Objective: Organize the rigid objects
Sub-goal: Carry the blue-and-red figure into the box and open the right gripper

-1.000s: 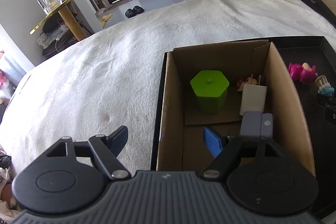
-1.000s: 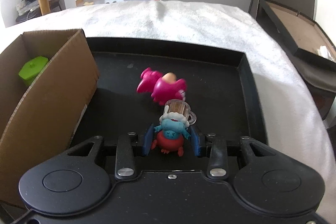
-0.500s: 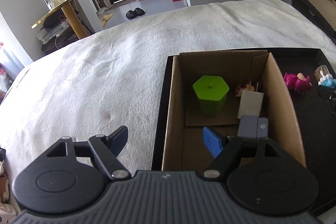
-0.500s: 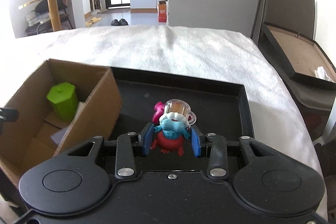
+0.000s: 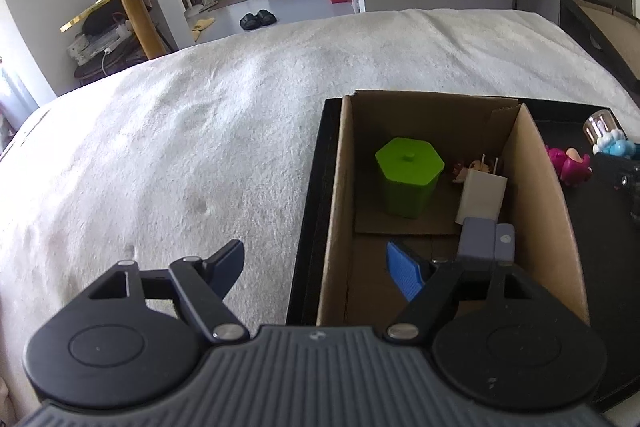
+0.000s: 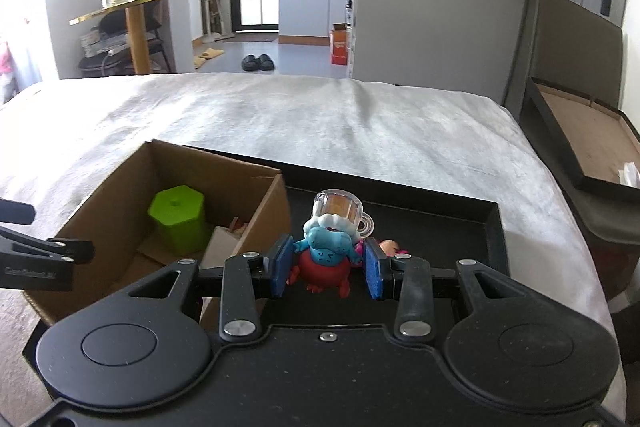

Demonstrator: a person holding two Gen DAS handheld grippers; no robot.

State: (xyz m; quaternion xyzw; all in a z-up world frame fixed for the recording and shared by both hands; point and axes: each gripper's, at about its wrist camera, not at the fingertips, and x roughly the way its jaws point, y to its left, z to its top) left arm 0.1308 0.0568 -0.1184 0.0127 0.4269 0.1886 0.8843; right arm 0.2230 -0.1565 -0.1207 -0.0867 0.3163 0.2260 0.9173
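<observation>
The right gripper has its two blue-padded fingers pinching a small toy figure with a blue upper body and a red lower body; a clear miniature mug sits on top of the figure. The figure is held clear of the black tray, above its near left part, just beside the right wall of the cardboard box. A pink toy lies on the tray floor behind the held figure, partly hidden by the right finger.

The left gripper has its fingers spread wide with nothing between them. The left finger hangs over the white bedcover; the right finger reaches inside the cardboard box, so the gripper straddles the box's left wall.

Box contents, seen from the left wrist view: a green hexagonal container stands upright toward the back; a white charger plug leans to its right, prongs upward; a grey-lavender block lies in front of the plug, near the right finger. A small figure behind the plug is too small to identify.

The box stands in the left part of the black tray, and the tray rests on the bed. From this view the pink toy and the held figure appear to the right of the box.
</observation>
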